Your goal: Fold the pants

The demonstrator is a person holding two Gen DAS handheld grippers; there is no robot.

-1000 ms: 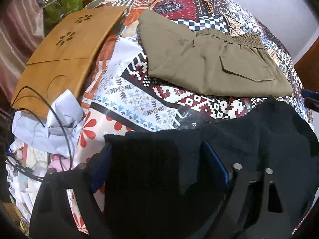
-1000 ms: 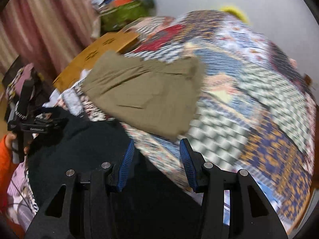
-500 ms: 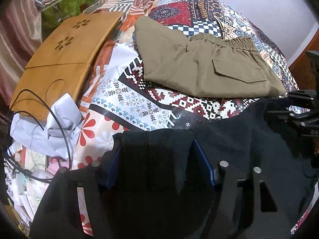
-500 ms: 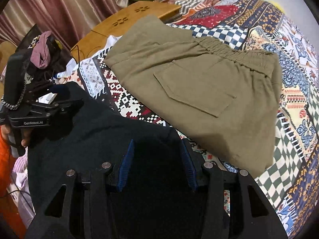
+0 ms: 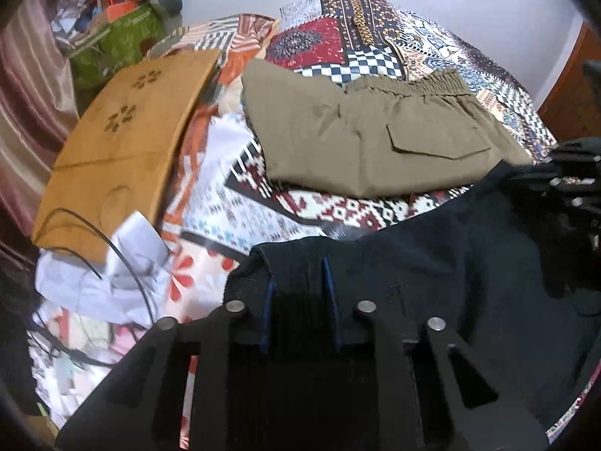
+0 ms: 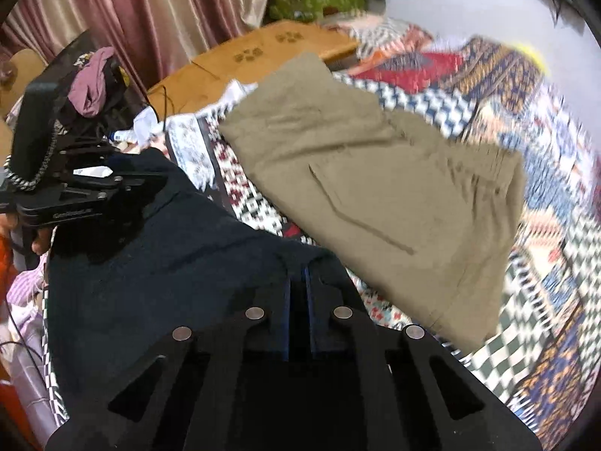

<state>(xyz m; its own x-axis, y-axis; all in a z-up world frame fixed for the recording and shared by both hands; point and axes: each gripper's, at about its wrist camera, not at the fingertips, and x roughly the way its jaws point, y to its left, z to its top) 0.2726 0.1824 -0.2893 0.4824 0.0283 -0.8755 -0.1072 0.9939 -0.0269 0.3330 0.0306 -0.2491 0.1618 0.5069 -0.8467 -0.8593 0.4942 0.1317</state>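
We hold one gripper in each hand above a bed covered with a patchwork quilt. The dark pants lie at the near edge of the quilt, directly under both tools.

Left gripper: the jaws are closing. A ridge of dark pants fabric stands between the two blue pads, and both pads touch it. In the right wrist view the same left gripper sits on the far left corner of the dark pants, with part of a hand visible on its grip.

Right gripper: the jaws are closed. The blue pads stand almost together, and a thin fold of the dark pants is pinched between them. In the left wrist view this tool shows at the right edge of the dark fabric, but it is too dark and cut off for us to tell its state from there.

A second pair, the khaki pants, lies folded on the quilt beyond the dark pair, apart from both grippers, with its elastic waistband toward the far right and a flap pocket facing up.

A wooden lap tray rests at the left edge of the bed. A black cable and crumpled white cloth lie just below it. A curtain hangs behind.
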